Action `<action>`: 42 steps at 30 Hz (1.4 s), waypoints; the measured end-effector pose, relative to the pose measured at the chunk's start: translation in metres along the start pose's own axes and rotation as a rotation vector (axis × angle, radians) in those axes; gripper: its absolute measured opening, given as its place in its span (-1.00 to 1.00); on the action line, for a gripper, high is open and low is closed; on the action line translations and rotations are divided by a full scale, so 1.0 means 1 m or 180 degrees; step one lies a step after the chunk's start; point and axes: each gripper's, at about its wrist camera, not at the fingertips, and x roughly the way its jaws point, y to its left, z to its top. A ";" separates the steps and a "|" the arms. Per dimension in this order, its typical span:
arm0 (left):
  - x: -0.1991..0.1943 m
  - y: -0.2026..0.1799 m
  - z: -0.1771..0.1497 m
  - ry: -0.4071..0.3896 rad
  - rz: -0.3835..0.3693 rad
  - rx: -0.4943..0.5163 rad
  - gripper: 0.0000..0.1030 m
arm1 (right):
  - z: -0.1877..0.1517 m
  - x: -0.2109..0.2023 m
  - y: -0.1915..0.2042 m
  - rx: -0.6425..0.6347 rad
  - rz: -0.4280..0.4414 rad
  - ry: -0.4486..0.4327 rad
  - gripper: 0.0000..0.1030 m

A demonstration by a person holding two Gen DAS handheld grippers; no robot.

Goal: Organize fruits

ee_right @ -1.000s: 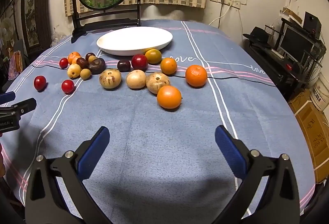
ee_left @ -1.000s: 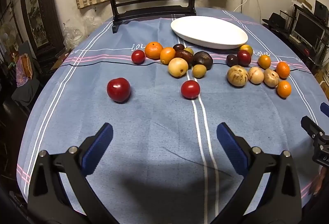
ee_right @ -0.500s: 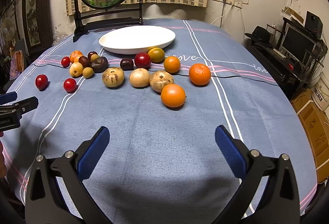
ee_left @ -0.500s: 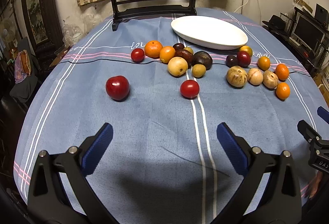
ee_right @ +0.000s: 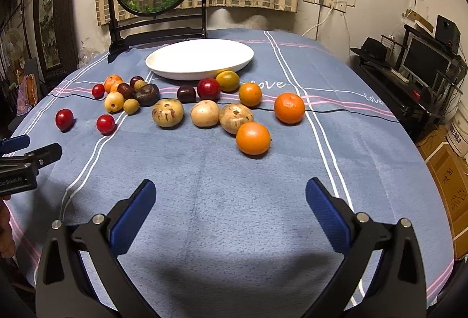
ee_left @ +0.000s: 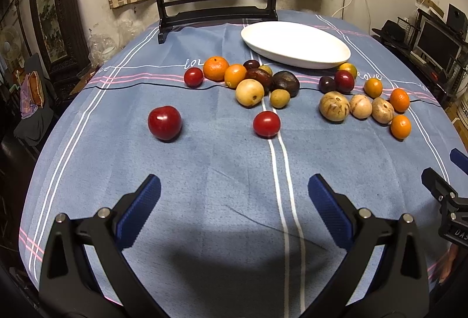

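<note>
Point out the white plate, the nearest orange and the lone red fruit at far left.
white plate [ee_right: 201, 75], right wrist view, near rim.
nearest orange [ee_right: 253, 138], right wrist view, middle of skin.
lone red fruit [ee_left: 164, 122], left wrist view, front face.

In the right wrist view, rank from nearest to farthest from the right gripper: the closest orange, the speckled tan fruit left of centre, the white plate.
From the right gripper:
1. Closest orange, just right of centre.
2. Speckled tan fruit, left of centre, a little further back.
3. White plate, far centre, behind all the fruit.
</note>
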 end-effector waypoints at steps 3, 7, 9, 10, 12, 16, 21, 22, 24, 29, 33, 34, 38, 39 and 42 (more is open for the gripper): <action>0.000 -0.001 -0.001 0.0002 -0.0004 0.0001 0.96 | 0.000 0.001 0.002 -0.0002 0.0014 0.0008 0.97; 0.001 -0.001 -0.001 0.0014 -0.0008 0.0005 0.96 | 0.000 0.001 0.005 0.0008 0.0042 0.0015 0.97; 0.001 -0.002 -0.002 0.0019 -0.0012 0.0012 0.96 | 0.000 0.002 0.008 -0.0010 0.0057 0.0016 0.97; 0.001 -0.002 -0.002 0.0023 -0.0010 0.0015 0.96 | 0.000 0.002 0.008 -0.0015 0.0062 0.0019 0.97; 0.002 -0.003 -0.002 0.0028 -0.0011 0.0014 0.96 | -0.001 0.002 0.009 -0.0017 0.0069 0.0024 0.97; 0.003 -0.004 -0.002 0.0039 -0.0017 0.0018 0.96 | -0.001 0.003 0.008 -0.0015 0.0067 0.0042 0.97; 0.004 -0.005 -0.002 0.0054 -0.0018 0.0021 0.96 | -0.002 0.004 0.008 -0.0024 0.0073 0.0057 0.97; 0.004 -0.005 -0.002 0.0054 -0.0016 0.0022 0.96 | -0.002 0.004 0.009 -0.0029 0.0075 0.0057 0.97; 0.004 -0.005 -0.002 0.0053 -0.0017 0.0022 0.96 | -0.002 0.004 0.009 -0.0034 0.0075 0.0063 0.97; 0.005 -0.006 -0.003 0.0057 -0.0021 0.0025 0.96 | -0.002 0.005 0.009 -0.0038 0.0072 0.0065 0.97; 0.006 -0.007 -0.004 0.0059 -0.0023 0.0031 0.96 | -0.003 0.005 0.009 -0.0039 0.0074 0.0073 0.97; 0.005 -0.007 -0.004 0.0059 -0.0021 0.0031 0.96 | -0.003 0.006 0.010 -0.0042 0.0075 0.0075 0.97; 0.005 -0.007 -0.004 0.0061 -0.0023 0.0031 0.96 | -0.004 0.006 0.010 -0.0046 0.0076 0.0085 0.97; 0.005 -0.007 -0.004 0.0061 -0.0022 0.0033 0.96 | -0.004 0.007 0.010 -0.0046 0.0075 0.0088 0.97; 0.005 -0.007 -0.004 0.0060 -0.0024 0.0032 0.96 | -0.004 0.007 0.010 -0.0046 0.0074 0.0087 0.97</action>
